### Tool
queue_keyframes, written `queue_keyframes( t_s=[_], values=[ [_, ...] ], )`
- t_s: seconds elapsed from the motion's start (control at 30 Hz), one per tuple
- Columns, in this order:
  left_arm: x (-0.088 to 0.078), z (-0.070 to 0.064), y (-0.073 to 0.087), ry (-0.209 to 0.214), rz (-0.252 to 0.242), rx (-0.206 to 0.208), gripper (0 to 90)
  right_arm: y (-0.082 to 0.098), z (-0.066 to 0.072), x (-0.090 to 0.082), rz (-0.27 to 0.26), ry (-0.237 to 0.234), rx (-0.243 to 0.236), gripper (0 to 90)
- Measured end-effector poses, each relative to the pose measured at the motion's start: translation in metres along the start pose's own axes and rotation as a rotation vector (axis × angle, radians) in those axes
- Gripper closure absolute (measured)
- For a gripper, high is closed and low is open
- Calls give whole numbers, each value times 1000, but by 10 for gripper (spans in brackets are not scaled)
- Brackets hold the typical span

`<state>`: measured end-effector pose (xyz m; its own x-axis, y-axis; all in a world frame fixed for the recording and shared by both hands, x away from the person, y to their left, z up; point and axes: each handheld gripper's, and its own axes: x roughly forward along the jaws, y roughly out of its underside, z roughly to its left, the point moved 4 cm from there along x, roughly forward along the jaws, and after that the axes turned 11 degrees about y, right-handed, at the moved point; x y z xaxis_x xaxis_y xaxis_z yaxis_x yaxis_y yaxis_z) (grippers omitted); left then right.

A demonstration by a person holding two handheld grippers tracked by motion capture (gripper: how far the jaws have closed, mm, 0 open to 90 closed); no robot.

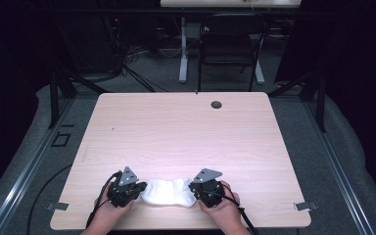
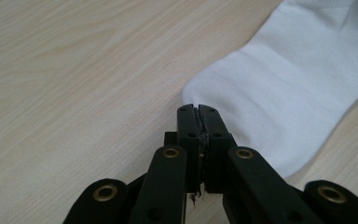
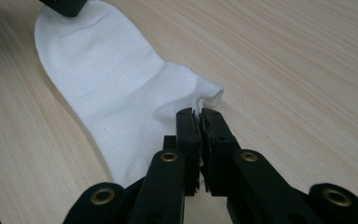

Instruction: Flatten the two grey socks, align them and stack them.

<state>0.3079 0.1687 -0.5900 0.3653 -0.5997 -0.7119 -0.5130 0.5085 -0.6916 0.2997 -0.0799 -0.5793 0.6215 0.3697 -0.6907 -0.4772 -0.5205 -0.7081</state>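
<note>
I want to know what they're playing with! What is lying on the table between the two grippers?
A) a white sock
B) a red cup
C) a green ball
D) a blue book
A: a white sock lies flat on the wooden table, with the left gripper at one end and the right gripper at the other.

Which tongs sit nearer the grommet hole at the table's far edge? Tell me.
Right. The right tongs sit at the white sock's right end, more nearly below the grommet hole; the left tongs sit at its left end, farther across.
</note>
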Motion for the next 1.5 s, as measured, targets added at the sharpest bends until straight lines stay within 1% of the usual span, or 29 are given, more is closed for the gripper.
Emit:
queue_keyframes(
  t_s=[0.13,0.2,0.27,0.33,0.4,0.43,0.47,0.5,0.57,0.63,0.7,0.77,0.83,0.87,0.9,0.97,1.03,1.13,1.23,1.33,1.37,1.4,1.43,1.5],
  values=[
    [2,1,1,1,6,0,883,0,0,3,0,2,-5,866],
    [3,1,1,1,4,-10,880,1,0,4,4,0,2,866],
    [2,2,1,8,-2,-17,875,2,-1,5,4,-2,8,861],
    [1,2,1,12,-13,-24,867,3,-1,5,8,0,2,850],
    [-1,2,-1,14,-34,-28,828,3,-2,2,2,3,9,812],
    [-3,2,-2,18,-40,-27,820,2,-2,0,-12,4,18,792],
    [-6,0,-4,22,-60,-26,810,1,-2,-2,-22,10,17,789],
    [-7,-1,-5,23,-68,-24,787,-1,-2,-6,-41,23,20,783],
    [-9,-4,-8,30,-83,-12,770,-3,-2,-11,-59,33,11,774],
    [-9,-8,-8,39,-85,-13,749,-5,4,-13,-77,21,9,762],
    [-7,-10,-7,45,-75,-6,725,-6,10,-11,-83,-3,-11,739],
    [-5,-10,-6,48,-64,5,695,-5,16,-6,-67,-18,-43,713],
    [-3,-11,-5,48,-56,2,679,-4,20,-2,-59,-22,-51,691],
    [-3,-10,-4,50,-51,3,662,-1,20,2,-44,-17,-56,652],
    [-2,-10,-3,51,-50,-1,662,-1,20,2,-44,-17,-56,652],
    [-1,-10,-1,58,-50,-11,636,3,19,6,-21,-20,-49,629],
    [0,-9,1,61,-34,-6,623,6,18,8,1,-25,-48,617],
    [2,-9,3,66,-29,-9,594,10,18,10,25,-25,-54,606],
    [5,-9,6,76,-21,-23,575,11,18,10,24,-19,-56,587],
    [7,-9,9,84,-1,-11,562,12,18,11,21,-21,-41,577],
    [8,-10,9,82,-1,-9,556,13,17,10,30,-20,-50,575],
    [9,-10,10,82,1,-6,554,14,17,11,23,-20,-39,574],
    [9,-11,10,87,5,-6,554,14,17,11,29,-23,-38,572],
    [9,-11,11,78,8,8,551,15,16,11,28,-25,-24,571]
  ],
)
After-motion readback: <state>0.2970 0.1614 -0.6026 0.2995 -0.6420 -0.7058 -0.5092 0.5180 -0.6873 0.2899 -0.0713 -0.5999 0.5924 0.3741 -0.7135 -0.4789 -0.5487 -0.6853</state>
